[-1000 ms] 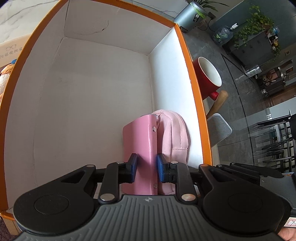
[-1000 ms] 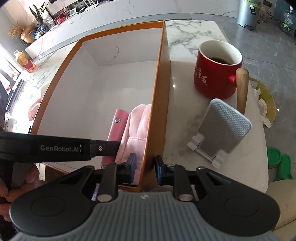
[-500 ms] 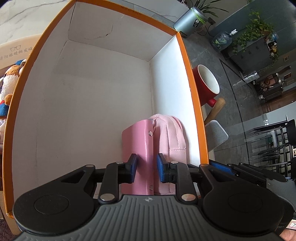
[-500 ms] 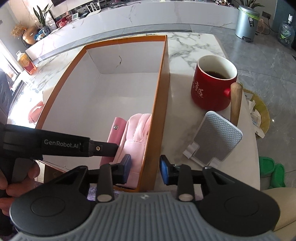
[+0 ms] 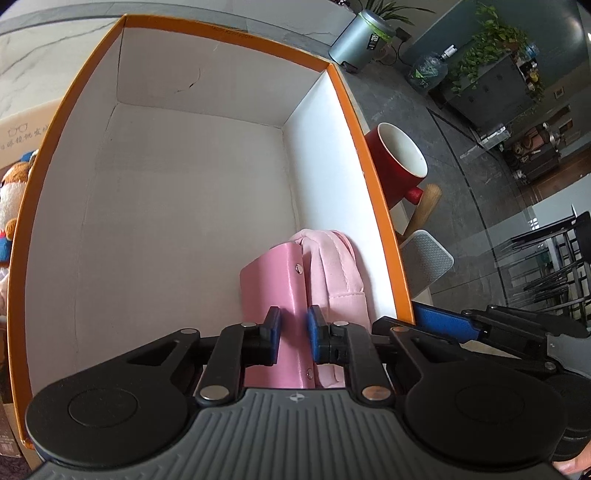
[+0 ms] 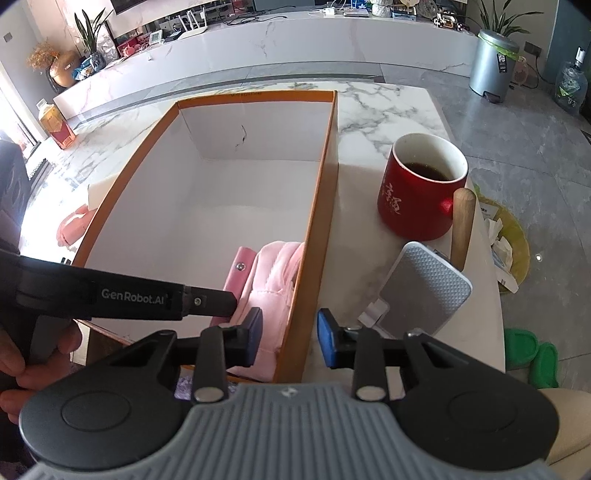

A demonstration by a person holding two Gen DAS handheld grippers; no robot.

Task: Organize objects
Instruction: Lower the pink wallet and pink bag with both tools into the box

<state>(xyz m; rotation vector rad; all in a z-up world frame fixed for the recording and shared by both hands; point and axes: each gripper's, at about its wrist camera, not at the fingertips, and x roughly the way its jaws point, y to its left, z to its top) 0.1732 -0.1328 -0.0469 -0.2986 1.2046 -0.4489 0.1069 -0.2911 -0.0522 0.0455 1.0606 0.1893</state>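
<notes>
Left gripper (image 5: 292, 334) down inside the orange-rimmed box (image 5: 207, 33), blue pads pinched tight on the pink snap wallet (image 5: 271, 280), jaws just drawn closer on it. Wallet standing on edge on the box floor, in the near corner by the box's right wall, silver snap stud showing on its flap. Pressed against the wallet on the side toward that wall: a pink fabric pouch (image 5: 338, 273), itself leaning on the white inner wall. Rest of the box floor bare and white, a thin crack on the far wall.

Right gripper (image 6: 290, 338) straddling the box's right wall near the front corner, one pad inside over the pouch, one pad outside over the bench (image 6: 373, 110); pads standing apart from the cardboard, clamped on nothing, jaws just eased in a little. Left gripper's black finger reaching across from the left in the right wrist view, a hand (image 6: 14, 354) gripping its handle at the edge.

Outside the box, beyond its right wall on the marble bench: a red mug (image 6: 421, 192) with dark liquid, a wooden handle (image 6: 461, 225) just beside the mug, and a grey textured phone stand (image 6: 421, 291) near the box's front corner. Plush toy (image 5: 14, 199) past the box's left wall.
</notes>
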